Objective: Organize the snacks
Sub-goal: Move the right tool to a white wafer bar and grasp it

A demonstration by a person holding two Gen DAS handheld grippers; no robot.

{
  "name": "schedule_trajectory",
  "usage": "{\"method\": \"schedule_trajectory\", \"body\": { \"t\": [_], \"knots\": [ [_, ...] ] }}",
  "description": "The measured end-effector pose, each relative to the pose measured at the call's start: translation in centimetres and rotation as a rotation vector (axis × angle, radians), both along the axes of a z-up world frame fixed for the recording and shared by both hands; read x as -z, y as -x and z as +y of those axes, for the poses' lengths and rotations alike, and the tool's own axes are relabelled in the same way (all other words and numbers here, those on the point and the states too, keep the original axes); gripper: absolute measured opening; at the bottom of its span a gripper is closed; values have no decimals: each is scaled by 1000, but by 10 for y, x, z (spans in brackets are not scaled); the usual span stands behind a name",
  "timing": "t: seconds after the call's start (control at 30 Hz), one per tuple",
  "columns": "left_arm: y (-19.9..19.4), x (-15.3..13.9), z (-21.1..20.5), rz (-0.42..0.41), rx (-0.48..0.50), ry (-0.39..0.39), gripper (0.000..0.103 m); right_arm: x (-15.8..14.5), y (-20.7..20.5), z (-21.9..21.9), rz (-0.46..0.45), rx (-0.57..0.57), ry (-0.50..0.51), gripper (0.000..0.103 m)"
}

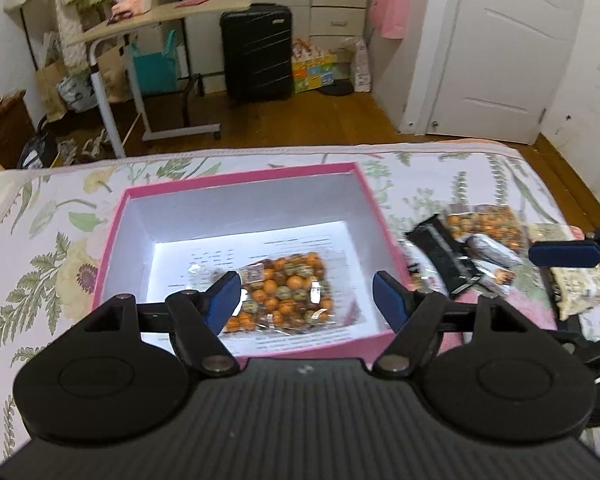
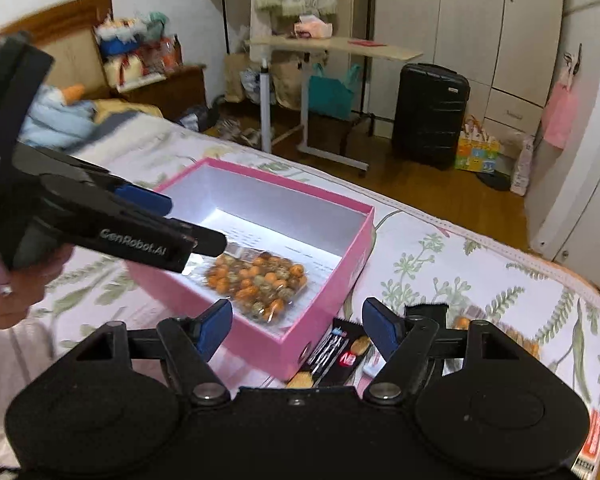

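Note:
A pink box (image 1: 112,240) with a white inside lies open on the flowered bed. One clear bag of orange and green sweets (image 1: 286,292) rests flat on its floor. My left gripper (image 1: 307,296) hovers open above the box's near side, with nothing between its pads. Right of the box lies a loose pile: a black packet (image 1: 440,256), a second sweets bag (image 1: 484,224) and a silver packet (image 1: 494,254). My right gripper (image 2: 298,330) is open and empty above the box's (image 2: 328,280) corner and a black biscuit packet (image 2: 336,354). The left gripper (image 2: 172,220) reaches over the box from the left.
The flowered bedsheet (image 1: 40,248) runs to the bed's far edge, with wooden floor beyond. On the floor stand a rolling side table (image 1: 160,20), a black suitcase (image 1: 256,52) and a white door (image 1: 500,52). A person's hand (image 2: 16,292) holds the left gripper. A beige packet (image 1: 580,288) lies at the pile's right end.

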State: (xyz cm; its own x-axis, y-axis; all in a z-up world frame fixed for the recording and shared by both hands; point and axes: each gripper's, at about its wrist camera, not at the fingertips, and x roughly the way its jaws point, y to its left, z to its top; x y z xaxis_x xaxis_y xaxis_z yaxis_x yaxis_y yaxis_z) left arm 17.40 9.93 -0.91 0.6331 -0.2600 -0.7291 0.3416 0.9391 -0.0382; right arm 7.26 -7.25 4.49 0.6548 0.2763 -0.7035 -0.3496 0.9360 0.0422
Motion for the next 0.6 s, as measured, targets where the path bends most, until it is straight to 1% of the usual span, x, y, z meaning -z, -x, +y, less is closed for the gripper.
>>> {"method": "schedule_trajectory", "body": {
  "t": [0.13, 0.23, 0.3, 0.37, 0.43, 0.53, 0.6],
  "knots": [
    [22, -8, -16, 9, 54, 37, 72, 1, 26, -30, -8, 60, -35, 77],
    [36, -8, -32, 15, 93, 51, 72, 10, 45, -50, -31, 90, -54, 77],
    [44, -4, -42, 7, 111, 51, 72, 22, 53, -61, -27, 119, -69, 78],
    [51, 4, -52, 9, 112, 54, 73, 34, 59, -72, -13, 153, -83, 78],
    [52, 15, -60, 41, 109, 66, 73, 50, 65, -80, 16, 185, -86, 78],
    [54, 35, -68, 78, 76, 74, 73, 75, 67, -88, 53, 212, -51, 78],
    [57, 48, -74, 82, 52, 55, 73, 90, 67, -93, 81, 238, -35, 87]
  ]
}}
